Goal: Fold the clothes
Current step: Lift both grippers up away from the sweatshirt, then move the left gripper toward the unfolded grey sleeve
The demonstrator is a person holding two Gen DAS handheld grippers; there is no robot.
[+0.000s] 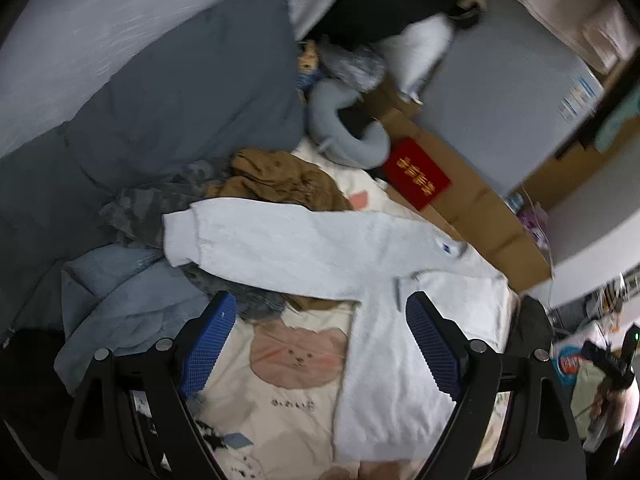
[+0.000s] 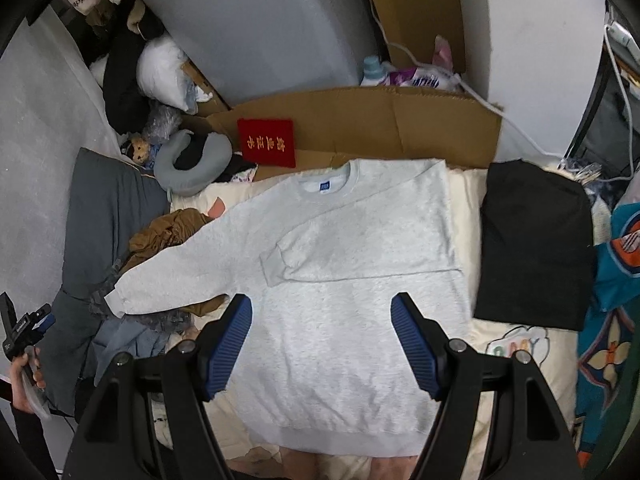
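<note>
Blue-padded jaws of the left gripper (image 1: pixel 320 344) and right gripper (image 2: pixel 322 344) stand open and empty above a grey sweatshirt (image 2: pixel 352 280) laid flat on the bed (image 2: pixel 472 188). From left: one sleeve (image 2: pixel 168 276) lies spread over a heap of unfolded clothes (image 2: pixel 172 232); the other sleeve (image 2: pixel 360 256) is already folded across the chest; a black garment (image 2: pixel 536 244) lies folded alongside. Judging by this, folding is partway: the left sleeve and the body fold remain, then the heap.
</note>
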